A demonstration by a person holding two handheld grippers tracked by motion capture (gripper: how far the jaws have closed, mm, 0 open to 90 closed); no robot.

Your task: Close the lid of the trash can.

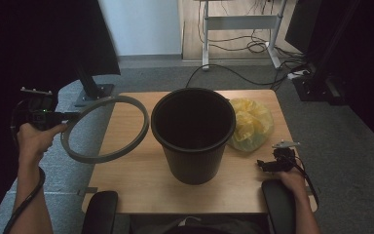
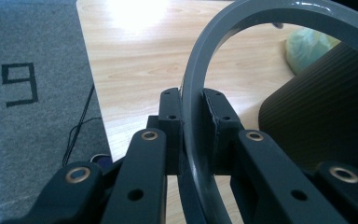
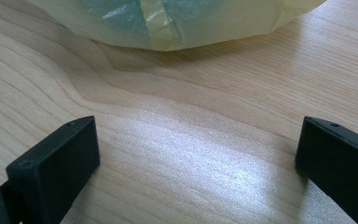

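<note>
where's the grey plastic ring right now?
High view, left side: the grey plastic ring is clamped in the left gripper, held over the table's left edge beside the black ribbed bin.

A grey plastic ring (image 1: 105, 128) — thin, round (held tilted) — hangs over the table's left edge.

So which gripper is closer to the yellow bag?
Right. The right gripper sits just in front of the yellow bag; the left gripper is across the bin, clamping the grey ring.

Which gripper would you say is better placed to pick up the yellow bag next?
Right gripper: its jaws stand open, empty, facing the yellow bag close ahead. The left gripper is clamped on the grey ring.
</note>
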